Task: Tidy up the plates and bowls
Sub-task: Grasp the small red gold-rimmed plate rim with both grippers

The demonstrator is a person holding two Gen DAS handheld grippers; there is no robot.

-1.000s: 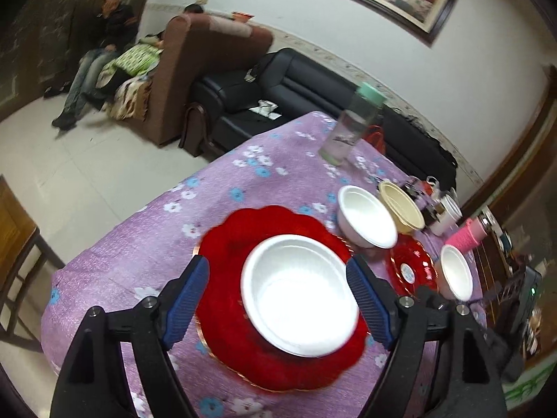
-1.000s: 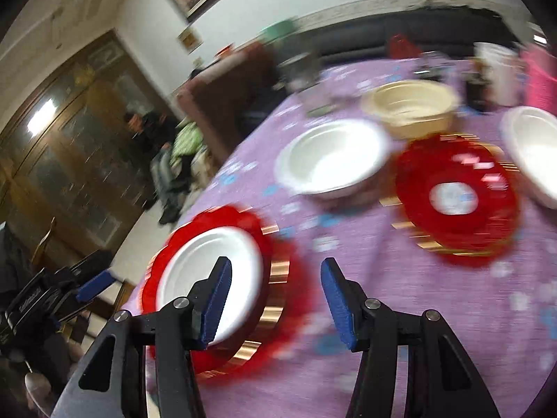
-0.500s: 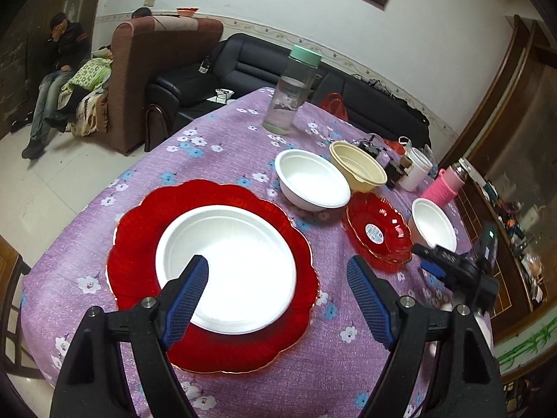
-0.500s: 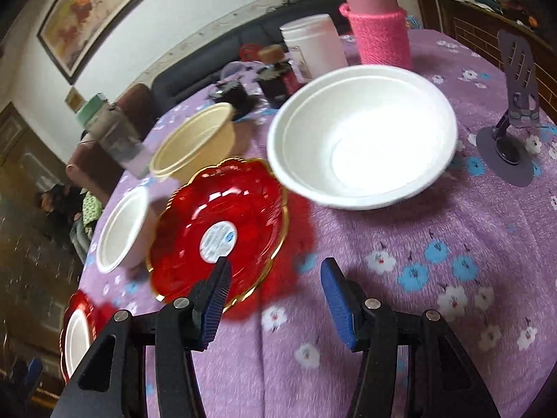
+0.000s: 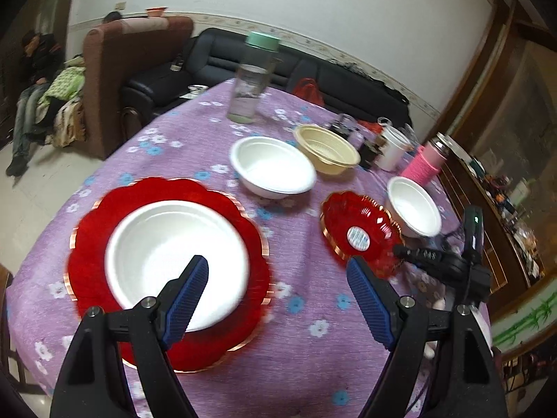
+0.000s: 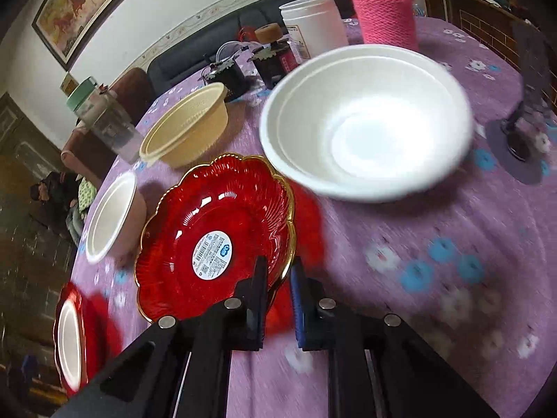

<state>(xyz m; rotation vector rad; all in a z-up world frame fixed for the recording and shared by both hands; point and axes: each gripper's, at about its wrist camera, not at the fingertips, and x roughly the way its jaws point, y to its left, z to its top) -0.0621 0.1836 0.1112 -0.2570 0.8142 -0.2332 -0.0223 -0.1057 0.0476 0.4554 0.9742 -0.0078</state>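
A small red plate with a gold rim and a sticker [image 6: 216, 237] lies on the purple cloth, and my right gripper [image 6: 278, 264] is shut on its near edge. Beside it stand a white bowl [image 6: 365, 122], a beige bowl [image 6: 188, 132] and another white bowl [image 6: 108, 216]. In the left wrist view a large red plate [image 5: 104, 216] carries a white plate [image 5: 174, 254]. My left gripper [image 5: 276, 271] hangs open above the cloth, its left finger over that white plate, holding nothing. The right gripper [image 5: 400, 252] shows there at the small red plate [image 5: 358, 230].
A clear bottle with a green cap [image 5: 254, 80], a white jar [image 5: 390, 146], a pink-sleeved flask [image 5: 430, 163] and dark jars [image 6: 229, 73] stand at the table's far side. A phone stand [image 6: 522, 132] sits right of the white bowl. Sofas and seated people lie beyond.
My right gripper swung from the large plate to the small red plate and shut on its near rim. The left gripper drifted right, off the centre of the white plate, still open.
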